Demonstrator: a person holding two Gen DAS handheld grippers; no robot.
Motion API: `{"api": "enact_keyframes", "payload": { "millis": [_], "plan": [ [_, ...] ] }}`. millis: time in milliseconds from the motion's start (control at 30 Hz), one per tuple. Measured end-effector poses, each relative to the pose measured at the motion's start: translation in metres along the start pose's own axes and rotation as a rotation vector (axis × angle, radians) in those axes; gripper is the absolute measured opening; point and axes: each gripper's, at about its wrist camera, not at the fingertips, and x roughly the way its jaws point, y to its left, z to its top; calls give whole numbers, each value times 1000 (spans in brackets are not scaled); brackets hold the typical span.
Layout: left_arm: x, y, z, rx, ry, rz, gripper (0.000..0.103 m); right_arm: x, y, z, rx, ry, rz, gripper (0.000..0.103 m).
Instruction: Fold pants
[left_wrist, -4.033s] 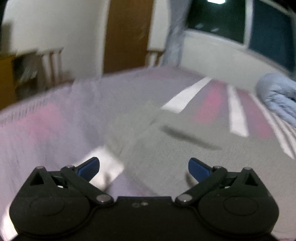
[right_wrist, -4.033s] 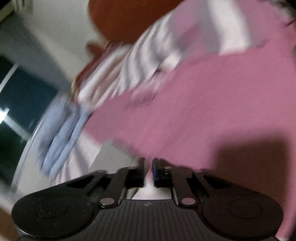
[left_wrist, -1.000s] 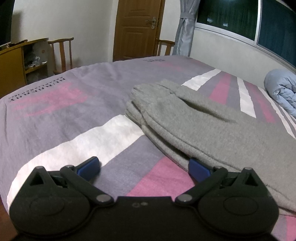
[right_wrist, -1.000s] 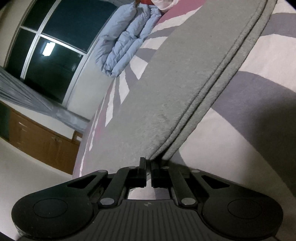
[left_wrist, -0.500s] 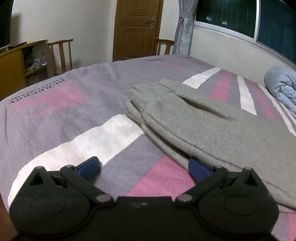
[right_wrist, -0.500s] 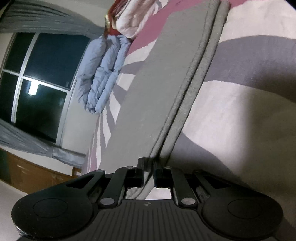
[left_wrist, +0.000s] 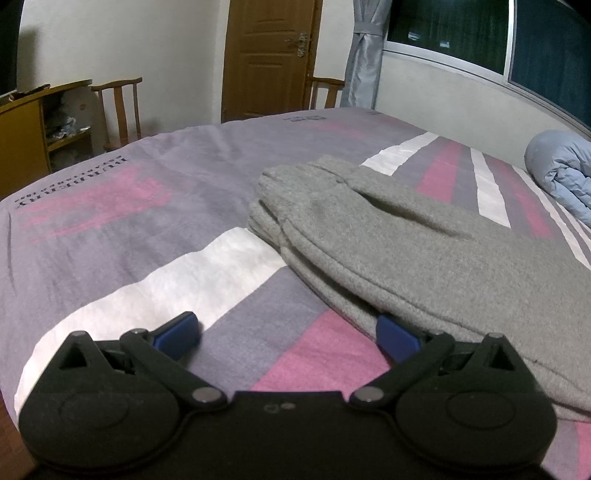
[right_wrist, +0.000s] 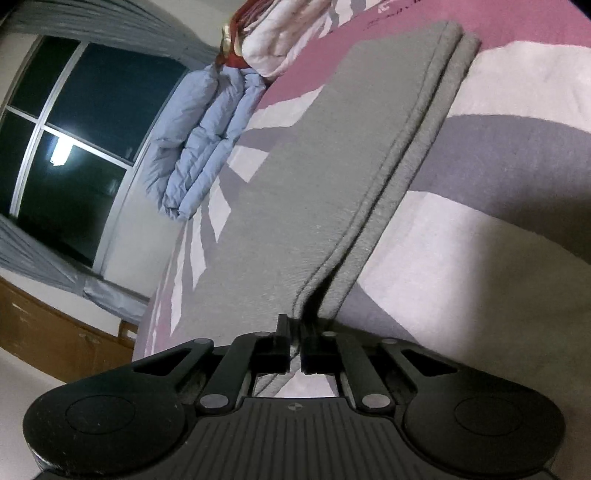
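Observation:
Grey sweatpants (left_wrist: 406, 236) lie on the striped bed, one leg laid over the other, waistband at the far left end. My left gripper (left_wrist: 288, 334) is open and empty, just above the sheet beside the near edge of the pants; its right fingertip (left_wrist: 397, 338) touches the fabric edge. In the right wrist view the doubled legs (right_wrist: 332, 177) stretch away toward the cuffs. My right gripper (right_wrist: 294, 349) is shut on the upper layer's edge of the pants and lifts it slightly off the lower layer.
The bed sheet (left_wrist: 147, 236) is purple with pink and white stripes. A rolled blue duvet (left_wrist: 557, 166) lies by the window wall, with pillows (right_wrist: 280, 40) beyond it. Wooden chairs (left_wrist: 122, 107), a cabinet and a door stand past the bed's far edge.
My right gripper has tilted and raised the pinched edge a little, opening a gap between the two layers. My left gripper has barely moved and stays open.

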Motion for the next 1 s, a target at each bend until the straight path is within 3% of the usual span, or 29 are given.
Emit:
{"api": "enact_keyframes", "payload": {
  "millis": [233,333,467,700,767,800,833,1000],
  "plan": [
    [0,1,1,-2,1,-14,97,-27,-38,10,22,-45,-46,4],
    [-1,0,2,12,-4,-12,97,-44,-64,23,71,-75,-37,4],
    [-2,2,3,-1,-8,-15,97,-65,-93,51,117,-189,-49,4],
    [0,-8,2,11,-1,22,97,-73,-132,90,139,-219,-49,5],
    [1,-9,2,12,1,30,97,-72,-138,92,141,-222,-35,25],
    [1,-8,1,13,1,30,97,-72,-143,93,151,-228,-30,58],
    [2,-8,1,14,3,31,97,-65,-130,95,158,-243,-23,62],
    [2,-8,2,19,5,34,97,-61,-115,102,161,-248,-26,62]
  ]
}}
